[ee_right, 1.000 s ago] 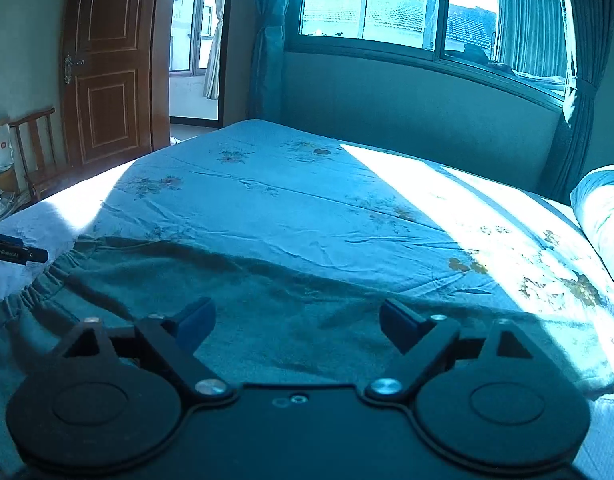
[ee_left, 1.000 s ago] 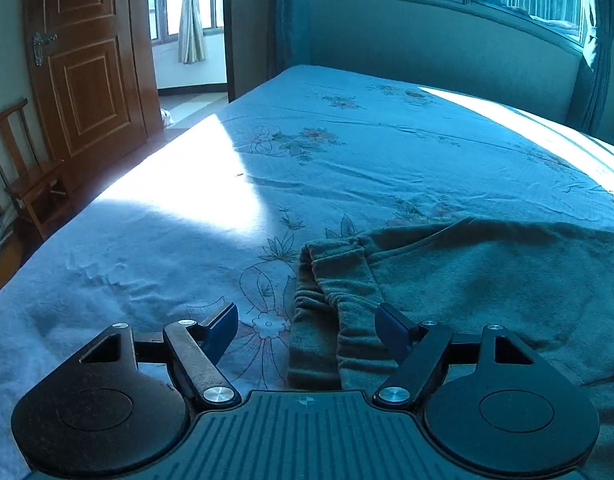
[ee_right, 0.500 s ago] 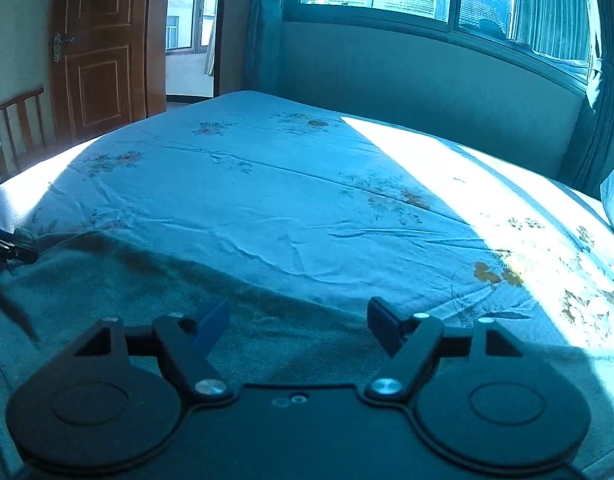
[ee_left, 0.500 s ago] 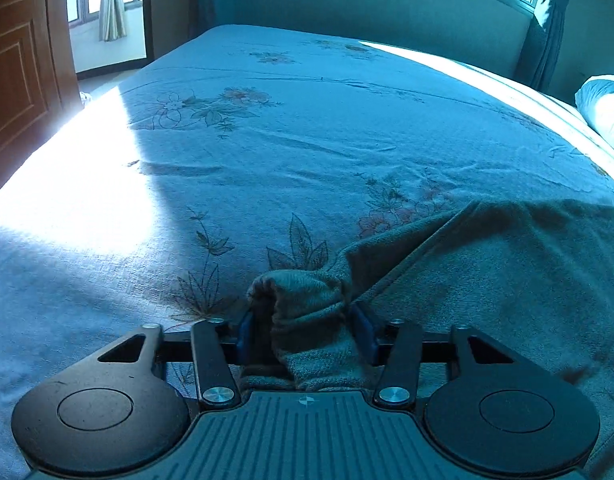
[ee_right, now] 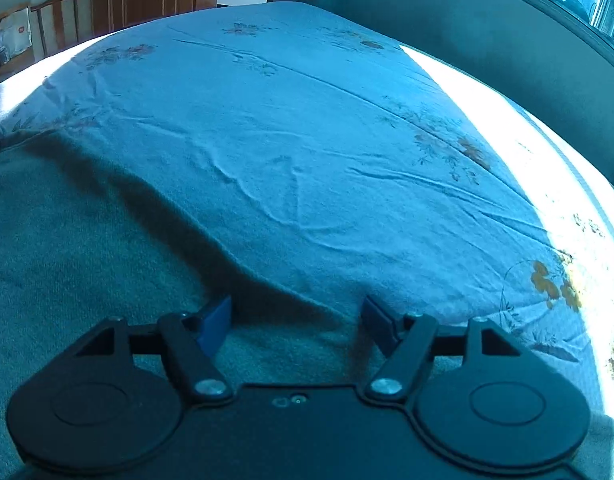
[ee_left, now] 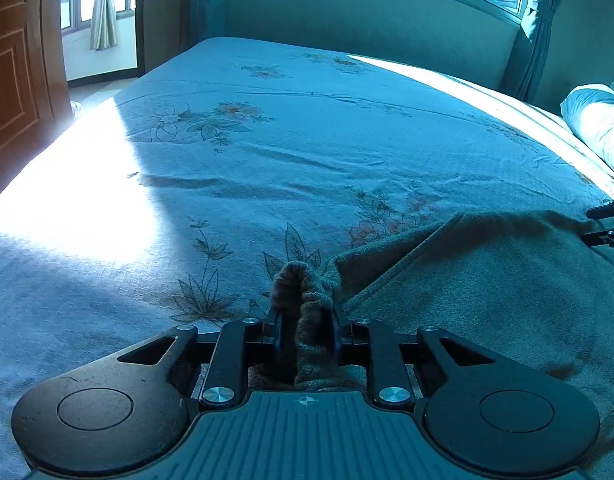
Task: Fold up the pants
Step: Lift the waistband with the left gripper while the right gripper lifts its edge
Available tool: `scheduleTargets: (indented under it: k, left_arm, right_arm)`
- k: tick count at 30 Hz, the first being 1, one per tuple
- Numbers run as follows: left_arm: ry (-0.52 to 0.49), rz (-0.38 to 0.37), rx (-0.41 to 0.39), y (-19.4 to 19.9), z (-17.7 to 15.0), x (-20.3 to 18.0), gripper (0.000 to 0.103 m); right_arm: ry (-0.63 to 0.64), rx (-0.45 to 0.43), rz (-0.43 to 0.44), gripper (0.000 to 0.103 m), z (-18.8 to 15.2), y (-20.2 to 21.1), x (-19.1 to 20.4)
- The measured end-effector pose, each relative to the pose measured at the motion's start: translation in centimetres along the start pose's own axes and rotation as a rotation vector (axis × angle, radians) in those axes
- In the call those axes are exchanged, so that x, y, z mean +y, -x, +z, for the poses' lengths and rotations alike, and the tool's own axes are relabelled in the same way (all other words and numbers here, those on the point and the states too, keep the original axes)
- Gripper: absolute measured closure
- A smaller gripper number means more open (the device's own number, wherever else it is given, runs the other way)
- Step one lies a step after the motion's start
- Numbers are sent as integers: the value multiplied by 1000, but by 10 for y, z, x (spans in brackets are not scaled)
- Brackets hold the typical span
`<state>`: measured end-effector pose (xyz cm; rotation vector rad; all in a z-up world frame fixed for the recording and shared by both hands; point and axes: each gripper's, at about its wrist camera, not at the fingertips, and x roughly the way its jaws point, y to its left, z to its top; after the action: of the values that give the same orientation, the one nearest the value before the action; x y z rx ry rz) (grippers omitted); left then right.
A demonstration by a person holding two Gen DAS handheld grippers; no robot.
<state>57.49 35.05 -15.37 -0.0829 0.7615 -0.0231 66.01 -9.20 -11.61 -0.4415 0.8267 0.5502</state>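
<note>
Left tool (ee_left: 305,320) around bunched pants (ee_left: 487,292)

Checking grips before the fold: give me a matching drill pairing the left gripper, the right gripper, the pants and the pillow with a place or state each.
1 left gripper
2 right gripper
3 pants
4 pillow

a lies at the bed's far right edge
b jaws apart, closing over flat fabric
c spread on the floral sheet
d clamped on a bunched corner

Pairs: 1-d, 2-b, 3-c, 4-a
</note>
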Motion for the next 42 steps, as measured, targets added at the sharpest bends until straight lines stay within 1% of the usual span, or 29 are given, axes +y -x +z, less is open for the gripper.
scheduleTargets:
  k: [1, 2, 3, 4, 5, 7, 8, 11, 13, 14, 15, 17, 19, 21, 22, 23, 25, 27, 29, 30, 31, 32, 33, 34, 36, 37, 38, 40, 42]
  left_arm:
    - [0, 2, -6, -4, -1, 1, 74]
    - [11, -7, -16, -7, -2, 3, 74]
    - [15, -10, -17, -9, -3, 4, 74]
    - [10, -15, -23, -10, -2, 3, 79]
    - [5, -24, -29, -9, -2, 2, 84]
    - [-26, -18, -71, 2, -2, -2, 86]
    - [-44, -26, -105, 11, -2, -2, 86]
    - [-50, -107, -218, 45, -5, 9, 86]
    - [-72, -159, -291, 71, -10, 13, 86]
    - [-80, -176, -312, 81, -12, 15, 86]
    - [-112, -181, -333, 95, -16, 14, 86]
    - [-149, -208, -364, 116, -24, 13, 86]
    - [-217, -214, -380, 140, -39, 9, 86]
    - [-232, -227, -360, 158, -58, 9, 81]
    - [-221, -222, -336, 165, -69, 10, 71]
    - [-200, -200, -315, 172, -81, 12, 48]
    - [-150, -146, -292, 187, -105, 17, 18]
    - [-81, -94, -247, 204, -132, 22, 18]
    - [13, -12, -207, 216, -151, 27, 19]
    - [58, 2, -189, 221, -158, 29, 19]
    - [111, 33, -170, 227, -164, 29, 23]
    - [167, 44, -160, 232, -171, 29, 25]
    - [225, 37, -164, 240, -177, 26, 26]
    - [289, 41, -173, 248, -183, 23, 27]
    - [419, 23, -198, 261, -192, 17, 28]
    - [477, 10, -208, 265, -196, 15, 28]
    - [533, -30, -220, 266, -201, 10, 28]
    - [574, -60, -228, 271, -206, -3, 28]
    - [573, -60, -205, 267, -205, -13, 28]
  right_arm:
    - [-8, 5, 34, 60, 0, -1, -1]
    - [-7, 6, 29, 77, 1, 0, 1]
    - [1, 5, 11, 86, 2, 1, 3]
    - [-2, 0, 5, 103, 4, 3, 5]
    - [0, -11, -12, 103, 4, 7, 7]
    - [8, -52, -37, 103, 3, 25, 11]
    - [6, -80, -39, 103, 1, 39, 13]
    - [-1, -147, -31, 103, -10, 90, 20]
    - [35, -181, -40, 103, -20, 125, 32]
    - [40, -195, -40, 103, -26, 140, 38]
    - [52, -211, -40, 103, -35, 160, 47]
    - [77, -228, -48, 103, -54, 190, 64]
    - [100, -227, -44, 103, -78, 217, 85]
    - [138, -210, -51, 103, -106, 236, 110]
    - [169, -198, -60, 103, -118, 241, 120]
    - [206, -194, -104, 103, -135, 245, 135]
    - [206, -206, -156, 94, -160, 254, 150]
    - [154, -235, -169, 96, -176, 264, 157]
    - [64, -262, -167, 96, -185, 272, 156]
    - [25, -283, -167, 96, -188, 276, 156]
    - [-3, -300, -174, 96, -190, 278, 156]
    - [-25, -309, -188, 96, -191, 279, 156]
    - [-51, -313, -209, 96, -193, 279, 156]
    - [-77, -316, -216, 96, -194, 278, 155]
    - [-160, -330, -224, 95, -199, 277, 154]
    - [-194, -331, -226, 95, -200, 276, 152]
    - [-234, -334, -229, 93, -202, 275, 150]
    - [-311, -339, -220, 93, -207, 273, 145]
    - [-365, -335, -229, 92, -208, 269, 142]
